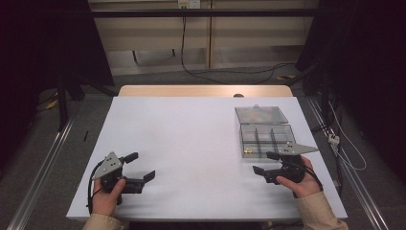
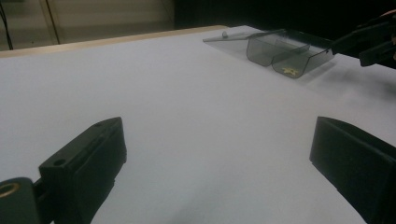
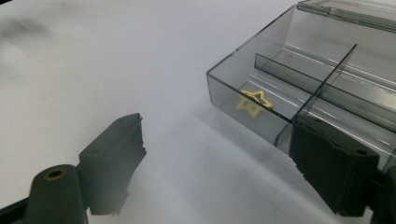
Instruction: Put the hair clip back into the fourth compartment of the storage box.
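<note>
Star [image 3: 254,99], small, yellow and probably light, lies in the clear box's [image 1: 264,139] near corner compartment; pinch its thin edges. Both grippers [image 1: 142,167] [image 1: 264,162] gape wide, holding nothing

open clear box [image 1: 265,136], star [image 3: 254,100] inside

I see white rectangular tabletop [image 1: 191,143], pale wooden edge at far side. Clear smoky plastic compartment box [image 1: 265,139] lies on it at right, lid open flat behind, small yellow star [image 3: 254,99] inside.
</note>
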A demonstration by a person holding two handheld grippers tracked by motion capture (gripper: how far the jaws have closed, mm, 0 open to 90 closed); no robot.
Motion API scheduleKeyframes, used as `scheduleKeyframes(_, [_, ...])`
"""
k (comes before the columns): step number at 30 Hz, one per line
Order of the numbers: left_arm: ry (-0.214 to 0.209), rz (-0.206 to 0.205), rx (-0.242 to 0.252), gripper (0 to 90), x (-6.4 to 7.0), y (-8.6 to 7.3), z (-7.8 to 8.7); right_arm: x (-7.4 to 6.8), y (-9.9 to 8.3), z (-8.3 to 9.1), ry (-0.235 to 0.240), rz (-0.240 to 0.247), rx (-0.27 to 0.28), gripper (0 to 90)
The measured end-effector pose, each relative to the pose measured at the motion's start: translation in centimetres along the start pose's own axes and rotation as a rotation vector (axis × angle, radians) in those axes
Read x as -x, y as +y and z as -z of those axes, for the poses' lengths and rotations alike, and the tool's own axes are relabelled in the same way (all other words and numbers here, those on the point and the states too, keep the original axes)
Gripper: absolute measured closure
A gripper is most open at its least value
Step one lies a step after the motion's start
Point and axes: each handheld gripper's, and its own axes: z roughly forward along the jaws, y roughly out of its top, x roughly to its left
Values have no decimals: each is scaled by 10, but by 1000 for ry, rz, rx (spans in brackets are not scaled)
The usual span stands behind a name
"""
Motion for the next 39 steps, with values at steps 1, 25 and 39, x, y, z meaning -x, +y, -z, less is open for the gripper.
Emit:
scheduleKeyframes(1, [0,2,1,36,0,0,0,0,-1,0,1,2,0,176])
scheduleKeyframes(25, [0,3,2,35,0,0,1,1,-21,4,-6,16,-9,170])
scheduleKeyframes(39, [2,0,3,35,0,0,1,0,-25,5,-17,9,-1,165])
